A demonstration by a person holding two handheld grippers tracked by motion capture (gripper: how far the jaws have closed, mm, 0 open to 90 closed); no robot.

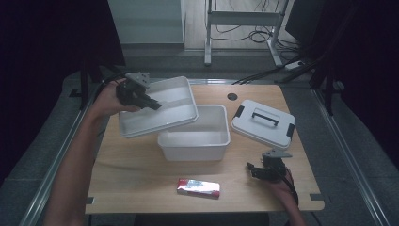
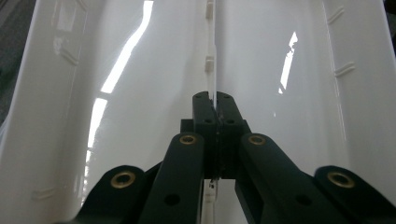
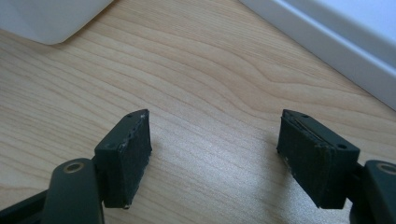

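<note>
Left gripper (image 1: 153, 104) clamps tray (image 1: 179, 110) divider above box (image 1: 195, 141); lid (image 1: 263, 123) beside.

The left gripper (image 2: 214, 109) has its two black jaws pinched tight on the thin upright divider wall (image 2: 214, 56) running down the middle of a glossy white plastic tray (image 2: 140, 116). Pads are pressed flat on either side of that wall. Bright light streaks reflect off the tray floor on both sides, with its raised side walls at the frame edges.

black grippers with brass-ringed pivots, screw holes, grey three-cornered plates; bare forearms.
</note>
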